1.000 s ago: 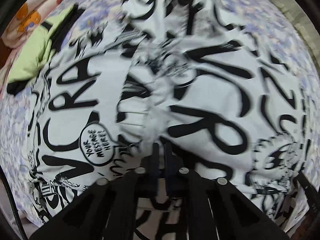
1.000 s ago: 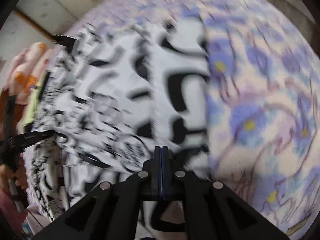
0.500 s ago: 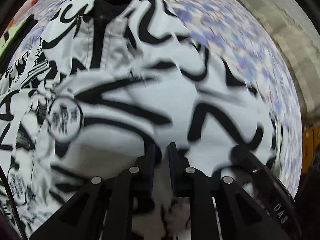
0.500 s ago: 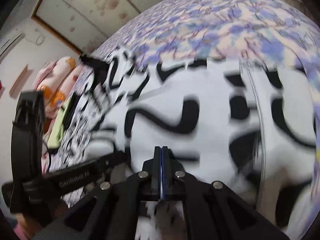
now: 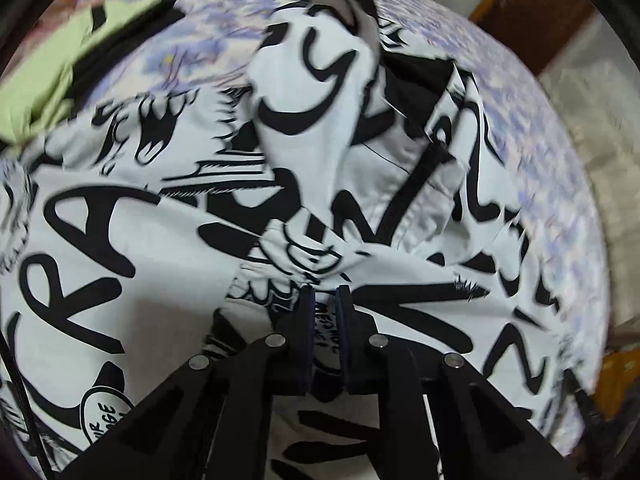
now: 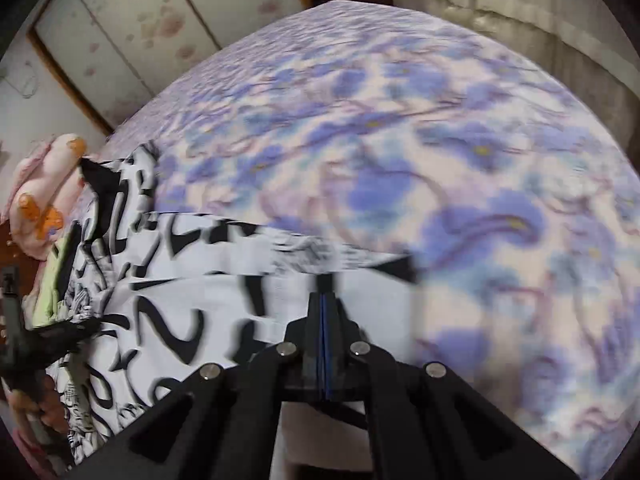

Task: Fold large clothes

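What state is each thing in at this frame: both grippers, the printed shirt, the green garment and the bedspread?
Left gripper: shut on a bunched fold of the shirt.
Right gripper: shut on the shirt's edge.
Black-and-white printed shirt: partly folded, crumpled in the middle, lying on the bed.
Green garment: folded, lying beside the shirt.
Floral bedspread: spread flat, partly covered by the shirt.

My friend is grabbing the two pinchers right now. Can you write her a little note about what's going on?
Left gripper: pinching a bunched fold of the black-and-white shirt; its jaws have just been closing a little.
Right gripper: shut on the shirt's edge, by the bare purple flowery bedspread.
Done: part of the shirt is lifted over itself.
Left: lay it flat, smooth it, finish folding. A green garment lies beside the shirt.
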`<state>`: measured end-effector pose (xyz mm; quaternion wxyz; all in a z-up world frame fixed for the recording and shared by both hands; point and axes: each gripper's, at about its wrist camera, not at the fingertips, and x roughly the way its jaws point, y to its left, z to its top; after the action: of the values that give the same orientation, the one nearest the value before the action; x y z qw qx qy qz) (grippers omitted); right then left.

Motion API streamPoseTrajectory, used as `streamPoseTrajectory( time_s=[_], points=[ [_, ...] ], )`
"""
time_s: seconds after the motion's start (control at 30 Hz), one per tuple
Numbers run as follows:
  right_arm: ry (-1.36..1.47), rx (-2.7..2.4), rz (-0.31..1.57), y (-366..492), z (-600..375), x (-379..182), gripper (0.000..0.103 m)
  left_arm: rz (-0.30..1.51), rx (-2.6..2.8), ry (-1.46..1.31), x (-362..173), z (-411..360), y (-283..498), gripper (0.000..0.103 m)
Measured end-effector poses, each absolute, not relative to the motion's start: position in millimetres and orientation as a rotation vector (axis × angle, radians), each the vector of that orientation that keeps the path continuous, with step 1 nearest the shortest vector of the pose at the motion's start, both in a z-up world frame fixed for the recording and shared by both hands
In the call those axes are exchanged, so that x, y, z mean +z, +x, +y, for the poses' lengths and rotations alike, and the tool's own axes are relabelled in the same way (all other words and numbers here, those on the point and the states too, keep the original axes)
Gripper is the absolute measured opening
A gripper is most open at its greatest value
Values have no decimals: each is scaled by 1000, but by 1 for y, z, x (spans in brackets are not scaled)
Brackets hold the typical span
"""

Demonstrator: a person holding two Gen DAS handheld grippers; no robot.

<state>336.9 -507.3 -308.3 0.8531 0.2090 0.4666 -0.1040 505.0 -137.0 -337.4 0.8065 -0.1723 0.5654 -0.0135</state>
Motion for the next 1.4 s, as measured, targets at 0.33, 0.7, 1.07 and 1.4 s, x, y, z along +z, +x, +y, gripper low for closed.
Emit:
streamPoseTrajectory(
  time_s=[0.33, 0.7, 1.07, 1.4],
  points=[
    [474, -331, 1006, 330, -519, -327, 0, 1163, 39, -430, -330, -97, 490, 7],
    [576, -177, 1001, 386, -510, -259, 0, 1249, 33, -247, -273, -58, 543, 13],
    [597, 169, 1033, 517, -437, -206, 4, 1199, -113, -26, -200, -27, 640, 24],
    [733, 234, 1049, 641, -404, -243, 5, 1183, -210, -14, -220, -39, 718, 33]
  ],
)
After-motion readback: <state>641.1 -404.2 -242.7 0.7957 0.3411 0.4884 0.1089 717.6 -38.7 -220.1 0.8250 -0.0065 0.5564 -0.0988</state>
